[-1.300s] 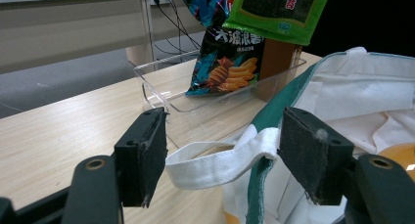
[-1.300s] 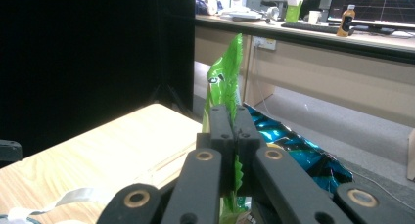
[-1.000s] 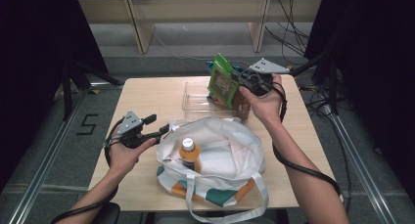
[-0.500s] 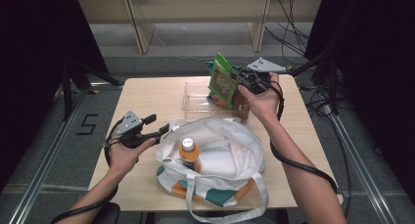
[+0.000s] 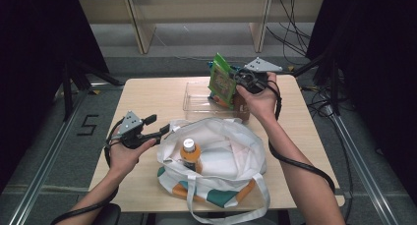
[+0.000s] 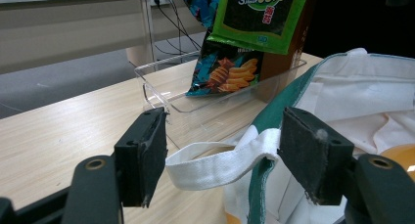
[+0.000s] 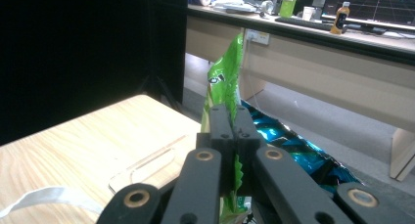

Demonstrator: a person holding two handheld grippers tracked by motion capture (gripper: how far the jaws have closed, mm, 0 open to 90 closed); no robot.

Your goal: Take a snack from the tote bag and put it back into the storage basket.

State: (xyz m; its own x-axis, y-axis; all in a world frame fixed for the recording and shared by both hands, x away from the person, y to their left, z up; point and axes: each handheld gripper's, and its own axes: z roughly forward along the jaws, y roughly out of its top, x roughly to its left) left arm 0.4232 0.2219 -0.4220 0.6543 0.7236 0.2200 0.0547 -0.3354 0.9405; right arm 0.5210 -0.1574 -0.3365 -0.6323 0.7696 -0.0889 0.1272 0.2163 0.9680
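Two grippers share the work: the right gripper (image 5: pixel 235 81) has its jaws pressed together on the top edge of the green snack bag (image 5: pixel 221 81), lifted above the clear tray (image 5: pixel 196 103), just behind the tote bag (image 5: pixel 216 161). To do this step well, I think the snack bag should travel high over the tote bag's rim and go down beside the orange bottle (image 5: pixel 190 154), not on it. The left gripper (image 6: pixel 220 160) stays spread, with the tote bag's white strap (image 6: pixel 220 161) between its pads, seemingly not pinched.
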